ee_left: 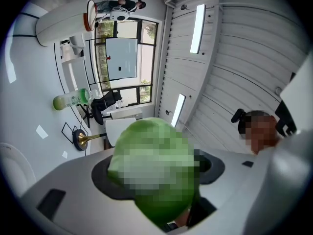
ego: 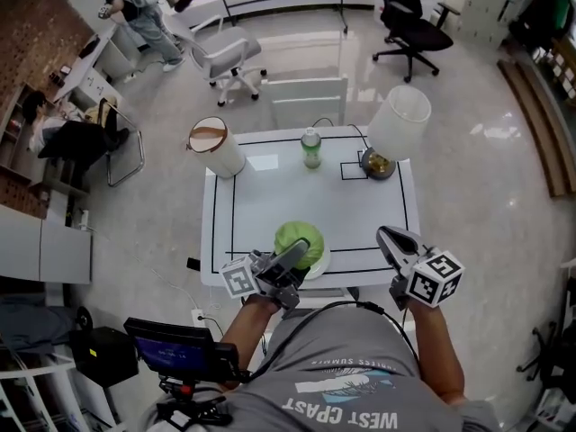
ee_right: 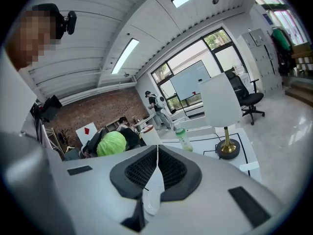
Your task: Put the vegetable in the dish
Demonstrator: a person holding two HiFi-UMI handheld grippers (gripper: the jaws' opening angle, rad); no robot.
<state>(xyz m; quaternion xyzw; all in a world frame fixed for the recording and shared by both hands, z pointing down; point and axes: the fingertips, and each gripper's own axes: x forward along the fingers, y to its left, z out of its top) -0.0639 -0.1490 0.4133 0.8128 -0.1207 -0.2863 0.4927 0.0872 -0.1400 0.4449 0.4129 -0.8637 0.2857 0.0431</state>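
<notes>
The left gripper holds the green vegetable between its widely parted jaws, at the near edge of the white table. The vegetable is over the white dish, but I cannot tell if it rests in it. The right gripper is to the right at the near edge, with its jaws closed together and empty. A bottle stands at the far side.

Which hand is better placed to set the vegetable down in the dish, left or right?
Left. The left gripper grips the vegetable right at the dish. The right gripper is shut and off to the side, away from both.
</notes>
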